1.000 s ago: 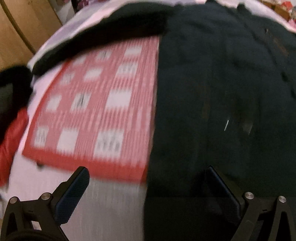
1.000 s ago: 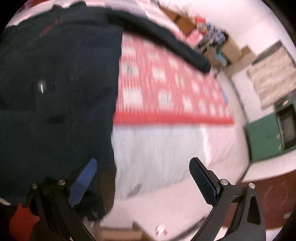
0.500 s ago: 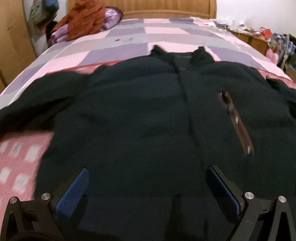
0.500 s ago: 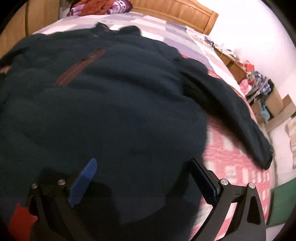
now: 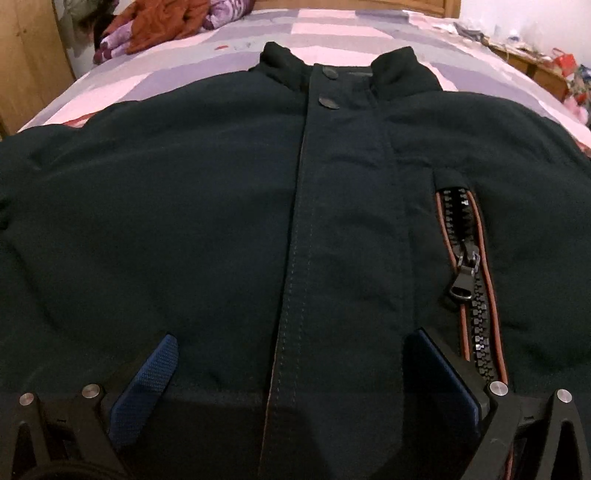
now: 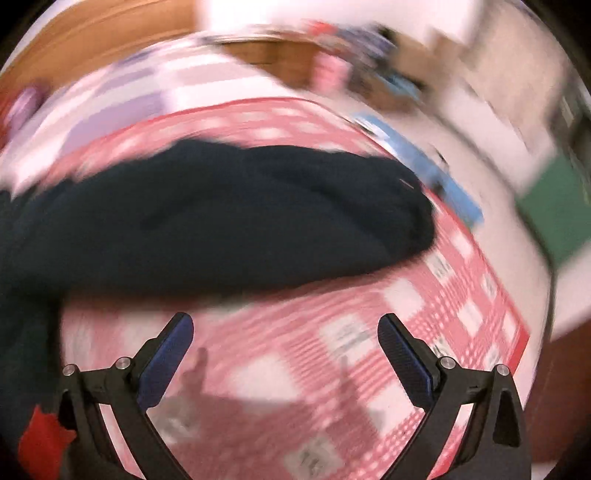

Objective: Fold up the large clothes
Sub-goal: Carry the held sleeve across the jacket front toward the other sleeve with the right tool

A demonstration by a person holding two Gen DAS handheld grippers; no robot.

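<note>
Since both grippers have their fingers spread wide and hold nothing, the fold has not really begun yet. The left gripper [image 5: 291, 373] hangs low over the front of the jacket [image 5: 207, 221], near its bottom edge, with the middle flap between its blue pads [image 5: 147, 384]. The jacket lies flat and face up on the bed [image 5: 332, 33], collar [image 5: 340, 70] far from the camera, chest zipper [image 5: 469, 273] just beside the far pad. The right gripper [image 6: 284, 354] hangs over the red checked blanket [image 6: 424, 317], and the sleeve [image 6: 240, 221] lies just past its tips; this view is blurry. A good next move is probably to pinch the sleeve near its cuff, lift only a little, and lay it straight across the chest. The jacket looks thick and puffy, so grab a good bite of cloth or it may slip. Keep the other side lying still.
</note>
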